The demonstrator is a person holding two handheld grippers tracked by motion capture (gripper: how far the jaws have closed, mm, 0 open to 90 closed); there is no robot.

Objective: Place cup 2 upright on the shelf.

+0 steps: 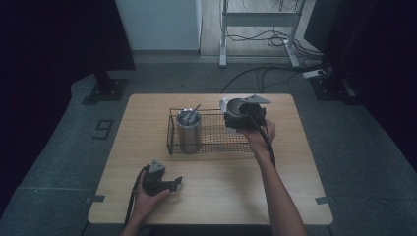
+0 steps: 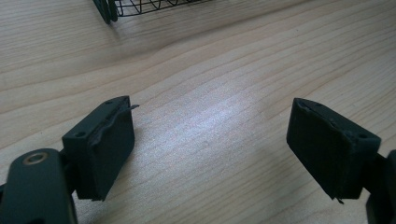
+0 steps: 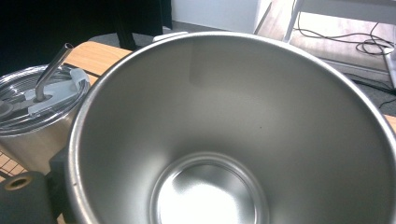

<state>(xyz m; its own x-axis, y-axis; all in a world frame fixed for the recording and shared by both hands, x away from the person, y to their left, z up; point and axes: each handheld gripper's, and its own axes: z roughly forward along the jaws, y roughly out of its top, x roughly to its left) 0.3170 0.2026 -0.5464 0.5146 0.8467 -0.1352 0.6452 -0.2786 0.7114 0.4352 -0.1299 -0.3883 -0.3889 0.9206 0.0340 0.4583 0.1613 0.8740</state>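
A pale wooden table [image 1: 211, 196] stands on a grey floor, and a black wire basket [image 1: 211, 142] sits on its far half. Inside the basket, toward its left end, a lidded steel tumbler [image 1: 188, 132] stands upright with a metal straw [image 1: 193, 111] slanting up out of its clear lid.

The person's right hand [image 1: 259, 137] holds the right gripper [image 1: 244, 115] above the right end of the basket. An open steel cup [image 3: 233, 135] sits directly in front of that gripper's camera, its wide mouth tilted toward the lens so that the smooth inner wall and the round bottom show. In the high view only a pale curve of this cup shows at the gripper's far side [image 1: 227, 104]. One dark jaw presses at the cup's outer wall at the lower left of the right gripper view; the other jaw is hidden behind the cup, so the grip appears to be a pinch on the cup, though the hold itself cannot be seen fully. Beside the cup, to its left in that view, stands the lidded tumbler [image 3: 32, 121] with its straw [image 3: 51, 70].

The left hand [image 1: 147, 199] rests on the near left part of the table, holding the left gripper [image 2: 210, 149] low over bare wood. Its jaws are spread wide apart with nothing between them, and a corner of the basket [image 2: 135, 7] shows beyond them.
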